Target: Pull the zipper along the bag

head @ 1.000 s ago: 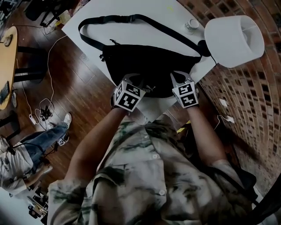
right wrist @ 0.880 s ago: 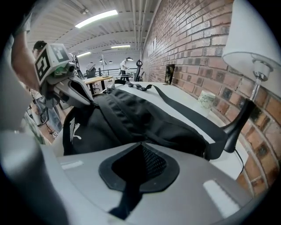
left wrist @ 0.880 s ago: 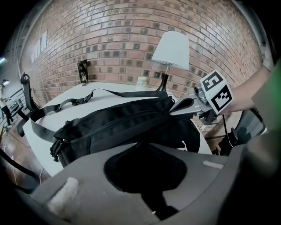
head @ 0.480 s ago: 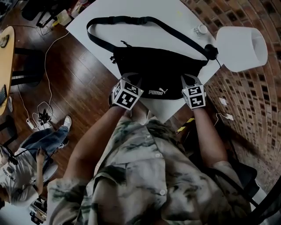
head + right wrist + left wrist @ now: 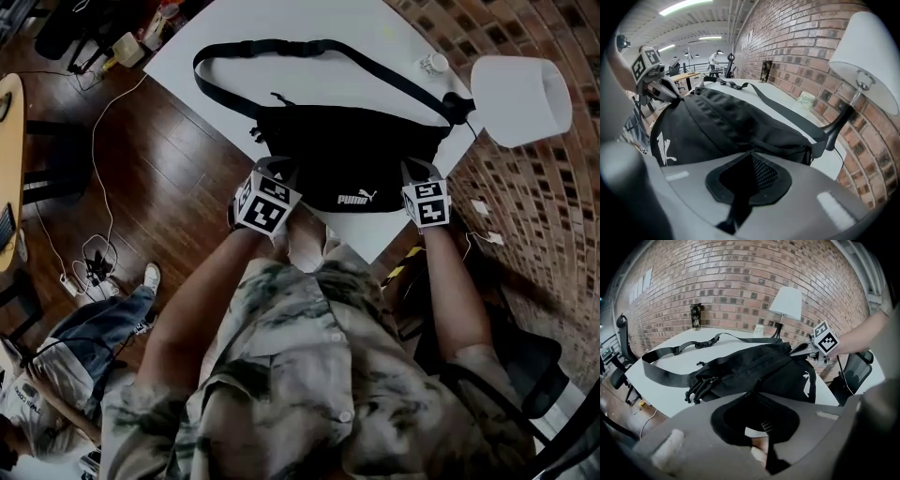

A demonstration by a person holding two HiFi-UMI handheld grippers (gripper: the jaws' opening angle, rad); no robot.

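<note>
The white table (image 5: pixel 281 37) stands against a brick wall (image 5: pixel 553 206). A lamp (image 5: pixel 520 98) sits at its right corner, with a small jar (image 5: pixel 431 64) beside it. On the wood floor to the left are cables (image 5: pixel 94 253) and a seated person (image 5: pixel 56 375).

The black bag (image 5: pixel 352 155) lies along the table's near edge, its long axis running left to right and its logo (image 5: pixel 356 199) facing the wearer. Its strap (image 5: pixel 253 47) loops away towards the lamp base.

The left gripper (image 5: pixel 279 171) is at the bag's left end and the right gripper (image 5: pixel 412 171) at its right end. Each has its jaws pressed together, tips at the bag's edge. Whether they nip fabric I cannot tell.

Only the left gripper view shows the cord pulls (image 5: pixel 696 392) at the bag's left end and a dark can (image 5: pixel 696 316) by the wall. Only the right gripper view shows the ceiling lights (image 5: pixel 682 7).
</note>
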